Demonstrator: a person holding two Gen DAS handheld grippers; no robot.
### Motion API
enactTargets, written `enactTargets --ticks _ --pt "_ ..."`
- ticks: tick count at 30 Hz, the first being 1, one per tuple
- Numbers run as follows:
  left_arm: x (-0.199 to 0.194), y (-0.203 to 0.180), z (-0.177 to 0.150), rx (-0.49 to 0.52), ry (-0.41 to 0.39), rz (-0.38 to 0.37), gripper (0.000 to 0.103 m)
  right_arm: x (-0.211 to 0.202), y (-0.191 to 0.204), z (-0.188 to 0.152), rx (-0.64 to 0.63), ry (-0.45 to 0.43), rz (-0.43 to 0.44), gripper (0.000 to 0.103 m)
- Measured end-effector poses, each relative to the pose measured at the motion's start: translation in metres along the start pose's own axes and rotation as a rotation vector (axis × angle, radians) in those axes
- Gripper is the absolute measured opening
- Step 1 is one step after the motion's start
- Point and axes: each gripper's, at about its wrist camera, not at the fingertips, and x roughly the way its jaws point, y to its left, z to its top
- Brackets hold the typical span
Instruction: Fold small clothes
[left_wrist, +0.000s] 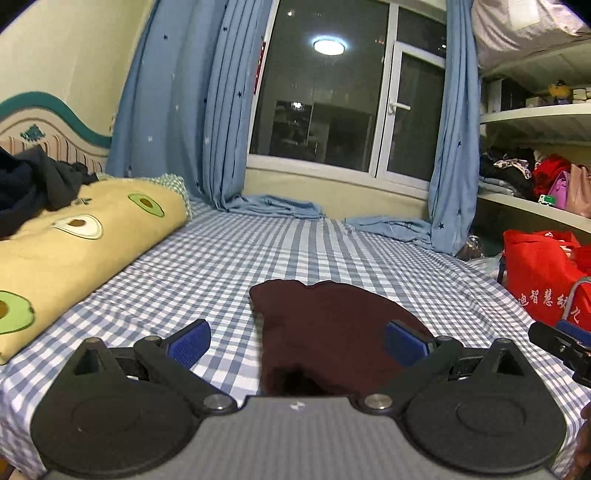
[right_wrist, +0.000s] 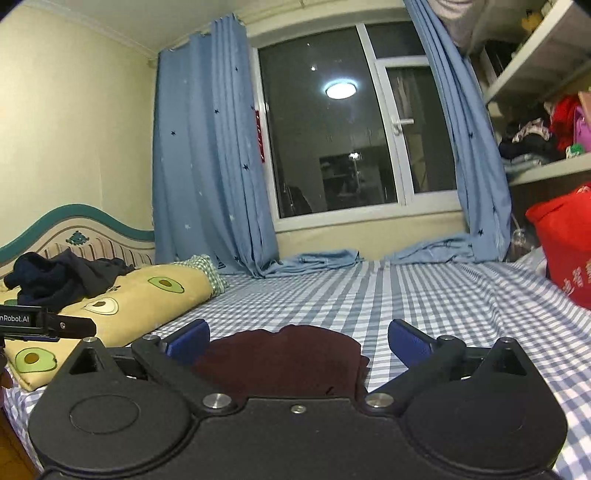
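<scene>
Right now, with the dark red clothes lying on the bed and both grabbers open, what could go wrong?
1. Both the left gripper and right gripper are open and hold nothing, so a grab at the maroon garment might also pinch the checked sheet.
2. The garment's near edge looks bunched, so the fold may come out uneven.
3. The red bag sits close on the right and might get bumped by a wide swing.

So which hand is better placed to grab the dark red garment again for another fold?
Probably the right. The garment lies centred between its open fingers, while in the left view it sits off toward one finger. Both are empty.
</scene>
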Motion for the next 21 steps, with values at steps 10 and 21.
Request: enactTargets --ticks 10,21 --pt "-0.062 0.003 -0.044 0.020 -0.002 0.017 0.102 -0.077 0.029 -0.030 -0.043 -0.043 -0.041 0.103" --pt "-0.079 0.011 -0.078 0.016 0.018 0.055 0.102 -0.107 0.045 -0.063 -0.062 -0.014 -0.073 0.103"
